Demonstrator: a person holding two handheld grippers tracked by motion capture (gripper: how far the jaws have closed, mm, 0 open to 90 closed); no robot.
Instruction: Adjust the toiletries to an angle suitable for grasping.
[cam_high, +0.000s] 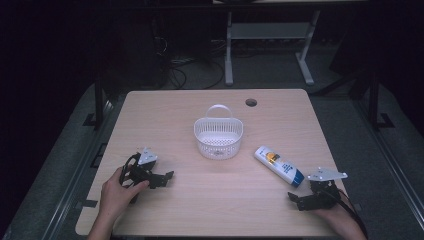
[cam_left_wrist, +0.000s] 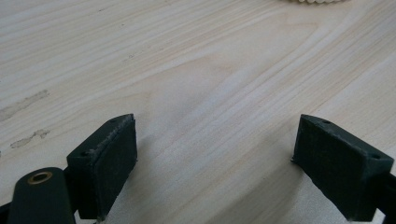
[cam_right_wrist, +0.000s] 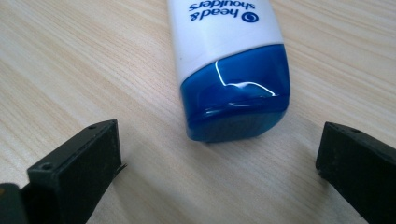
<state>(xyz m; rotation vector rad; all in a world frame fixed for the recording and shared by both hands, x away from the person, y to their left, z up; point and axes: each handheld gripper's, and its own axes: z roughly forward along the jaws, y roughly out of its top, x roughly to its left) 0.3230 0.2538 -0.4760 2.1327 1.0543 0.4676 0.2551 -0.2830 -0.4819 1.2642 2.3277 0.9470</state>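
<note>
At the near edge of the wooden table (cam_high: 210, 200), the person's two hands each hold a gripper low over the top. The right gripper (cam_high: 300, 199) sits at the near right corner with its jaws spread wide and nothing between them; in the right gripper view its black pads (cam_right_wrist: 79, 172) flank bare wood, and the blue cap end of the shampoo bottle (cam_right_wrist: 233, 88) lies just ahead of the gap, not touched by either pad. The left gripper (cam_high: 165, 177) rests at the near left, held by the left hand (cam_high: 117, 192), jaws likewise wide apart and empty; in the left gripper view its pads (cam_left_wrist: 105, 163) frame only pale wood grain. Slightly farther out, the shampoo bottle (cam_high: 278, 166) lies flat on its side right of centre, slanted, its blue cap pointing toward the right gripper and its white body angling away toward the middle of the table. Beyond it, near the centre, stands a white slotted basket (cam_high: 218, 136) with a loop handle on its far rim, upright and apart from the bottle. Farther still, a round cable hole (cam_high: 251, 102) marks the table's far edge.
</note>
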